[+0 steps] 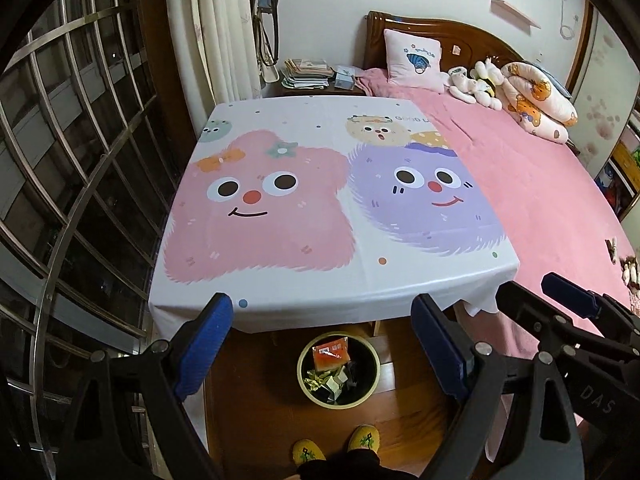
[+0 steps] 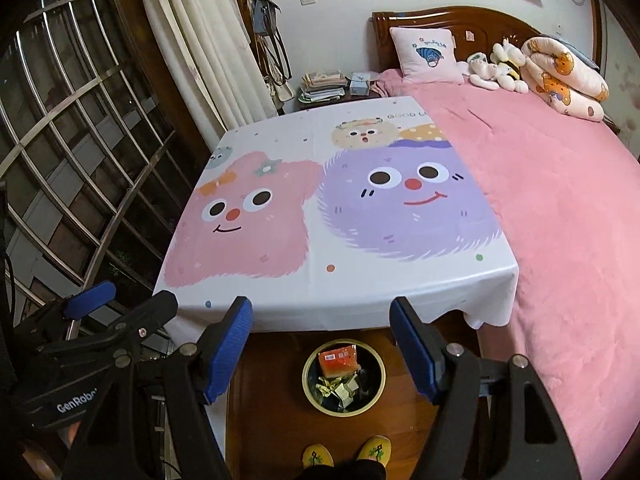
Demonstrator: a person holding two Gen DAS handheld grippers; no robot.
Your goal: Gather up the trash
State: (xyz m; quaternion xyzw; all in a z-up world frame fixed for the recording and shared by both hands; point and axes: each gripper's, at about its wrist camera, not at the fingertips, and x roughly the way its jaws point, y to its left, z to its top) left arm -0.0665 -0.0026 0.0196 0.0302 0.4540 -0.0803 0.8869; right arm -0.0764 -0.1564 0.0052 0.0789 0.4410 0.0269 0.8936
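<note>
A round bin [image 1: 305, 390] stands on the wooden floor under the table's near edge. It holds an orange packet [image 1: 331, 354] and crumpled gold and white wrappers [image 1: 326, 385]. It also shows in the right wrist view [image 2: 310, 394] with the orange packet [image 2: 338, 360]. My left gripper [image 1: 320, 320] is open and empty, high above the bin. My right gripper [image 2: 322, 322] is open and empty, also above the bin. The right gripper shows at the right of the left wrist view [image 1: 532, 304]. The left gripper shows at the left of the right wrist view [image 2: 128, 296].
A table with a cartoon-print cloth [image 1: 320, 184] fills the middle. A bed with a pink cover [image 1: 540, 184] lies on the right, with pillows and plush toys at its head. A barred window [image 1: 80, 160] is on the left. My yellow slippers [image 1: 308, 450] are on the floor.
</note>
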